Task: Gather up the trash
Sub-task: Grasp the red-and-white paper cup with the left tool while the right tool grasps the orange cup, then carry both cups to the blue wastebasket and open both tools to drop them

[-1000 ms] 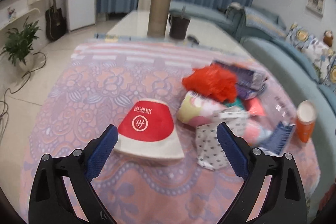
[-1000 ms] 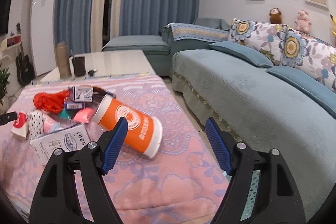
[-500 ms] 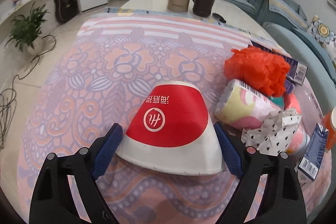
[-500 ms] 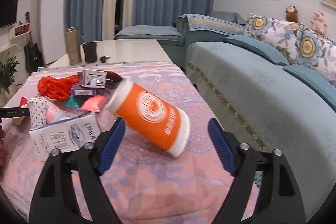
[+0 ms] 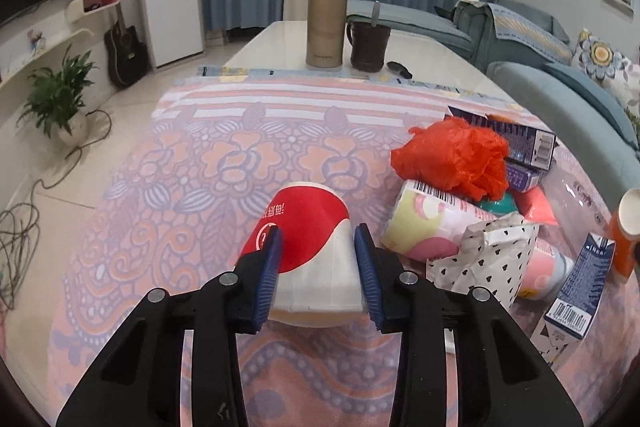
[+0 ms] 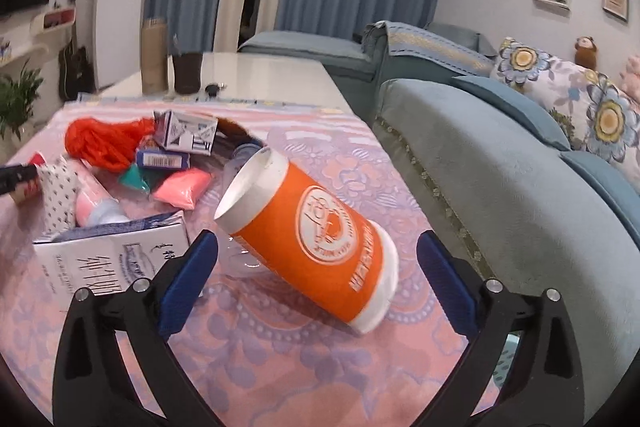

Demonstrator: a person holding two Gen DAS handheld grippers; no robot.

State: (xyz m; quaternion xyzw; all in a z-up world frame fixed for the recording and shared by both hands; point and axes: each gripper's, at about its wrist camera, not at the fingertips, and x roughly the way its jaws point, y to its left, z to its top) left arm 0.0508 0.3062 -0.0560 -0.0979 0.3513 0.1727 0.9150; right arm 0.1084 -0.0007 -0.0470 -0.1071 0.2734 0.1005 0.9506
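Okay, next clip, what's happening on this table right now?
A person is clearing trash off a patterned tablecloth with a claw in each hand. The left claw is closing on a red and white paper cup lying on its side, its pads pressing the cup's sides. The right claw is opening wide around an orange paper cup, also tipped over, without touching it. More wrappers and cartons lie between them.

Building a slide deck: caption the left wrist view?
Left gripper jaws closing on a flattened red-and-white paper cup beside piled trash.
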